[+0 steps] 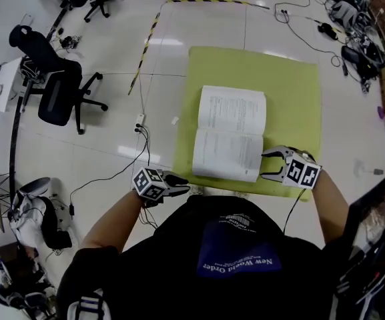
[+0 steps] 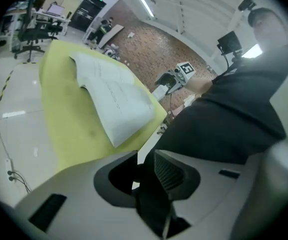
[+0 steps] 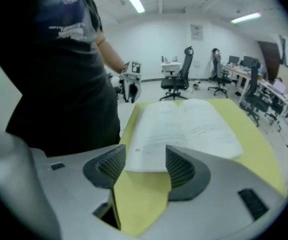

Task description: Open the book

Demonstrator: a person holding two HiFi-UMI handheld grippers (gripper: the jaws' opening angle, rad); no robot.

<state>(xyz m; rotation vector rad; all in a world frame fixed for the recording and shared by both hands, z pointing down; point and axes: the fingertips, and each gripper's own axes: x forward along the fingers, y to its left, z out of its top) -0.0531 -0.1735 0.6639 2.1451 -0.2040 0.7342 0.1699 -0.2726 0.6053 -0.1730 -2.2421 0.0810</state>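
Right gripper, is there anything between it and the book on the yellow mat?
Nothing visible stands in the way. The right gripper has its jaws apart right at the edge of the book, with only bare yellow mat beneath them. The book already lies open.

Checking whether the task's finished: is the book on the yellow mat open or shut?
Open. The book lies spread flat on the yellow mat, with two printed white pages facing up on either side of the centre fold.
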